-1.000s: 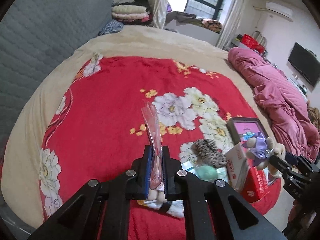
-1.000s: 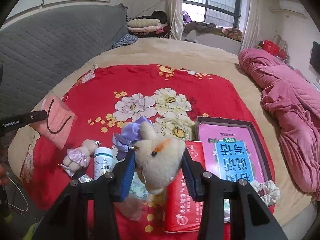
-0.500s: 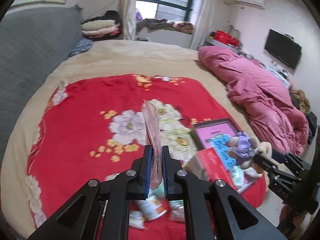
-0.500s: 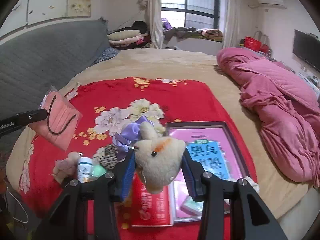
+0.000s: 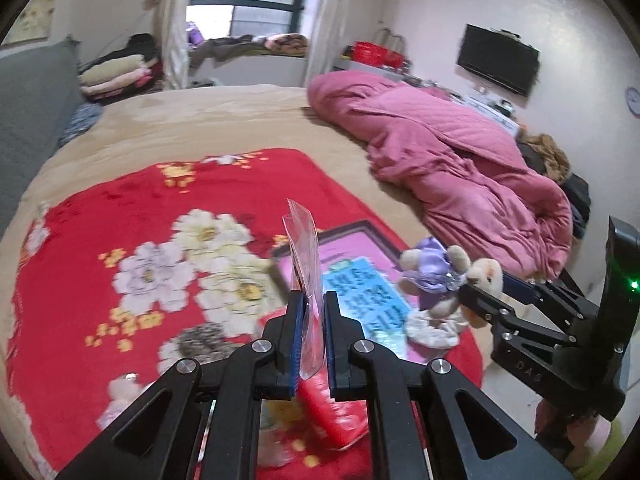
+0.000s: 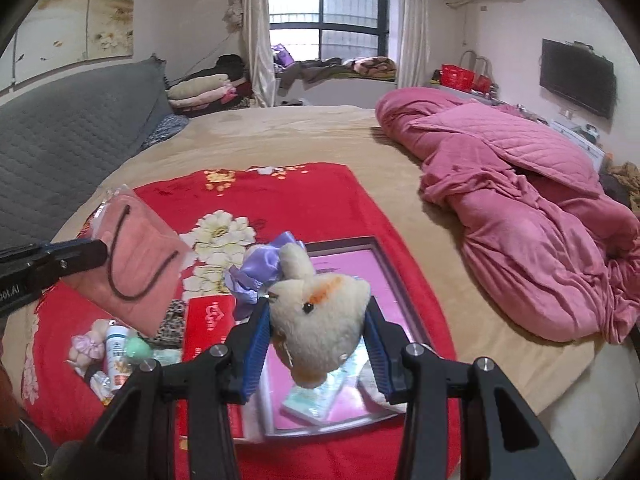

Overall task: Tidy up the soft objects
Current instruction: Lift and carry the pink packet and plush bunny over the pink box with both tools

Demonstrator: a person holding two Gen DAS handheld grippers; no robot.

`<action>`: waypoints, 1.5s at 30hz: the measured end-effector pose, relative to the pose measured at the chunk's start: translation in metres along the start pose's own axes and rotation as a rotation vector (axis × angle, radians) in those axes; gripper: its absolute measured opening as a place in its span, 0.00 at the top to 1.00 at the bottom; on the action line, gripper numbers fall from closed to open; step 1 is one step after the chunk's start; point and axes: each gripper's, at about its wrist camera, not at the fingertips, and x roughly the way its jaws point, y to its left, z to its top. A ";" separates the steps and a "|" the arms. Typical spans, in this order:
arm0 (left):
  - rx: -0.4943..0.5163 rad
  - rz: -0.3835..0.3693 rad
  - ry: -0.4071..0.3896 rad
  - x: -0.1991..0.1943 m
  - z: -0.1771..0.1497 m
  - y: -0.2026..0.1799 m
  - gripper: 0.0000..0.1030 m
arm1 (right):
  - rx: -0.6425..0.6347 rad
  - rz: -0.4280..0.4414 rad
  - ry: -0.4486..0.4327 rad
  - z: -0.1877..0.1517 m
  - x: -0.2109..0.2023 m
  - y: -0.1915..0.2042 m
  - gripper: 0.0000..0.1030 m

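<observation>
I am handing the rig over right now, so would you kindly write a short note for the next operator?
Left gripper: jaws shut on the bagged pink face mask, held above the red floral blanket.
Right gripper: jaws shut on the head of the cream plush toy with purple bow, held over the pink-lined tray.
On the blanket: small plush, leopard scrunchie, white bottle, red tissue pack; a white scrunchie by the tray.
Done: both items picked up.
Left: put both down, then sort the remaining soft pieces.
</observation>
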 end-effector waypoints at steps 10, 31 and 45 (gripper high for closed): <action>0.033 -0.104 0.068 0.048 -0.003 -0.054 0.91 | 0.044 -0.037 0.007 -0.008 0.003 -0.035 0.57; -0.004 -0.114 0.189 0.125 -0.021 -0.059 0.90 | 0.090 -0.064 0.075 -0.024 0.031 -0.061 0.57; -0.064 -0.143 0.274 0.163 -0.033 -0.053 0.90 | 0.105 -0.070 0.141 -0.034 0.054 -0.068 0.57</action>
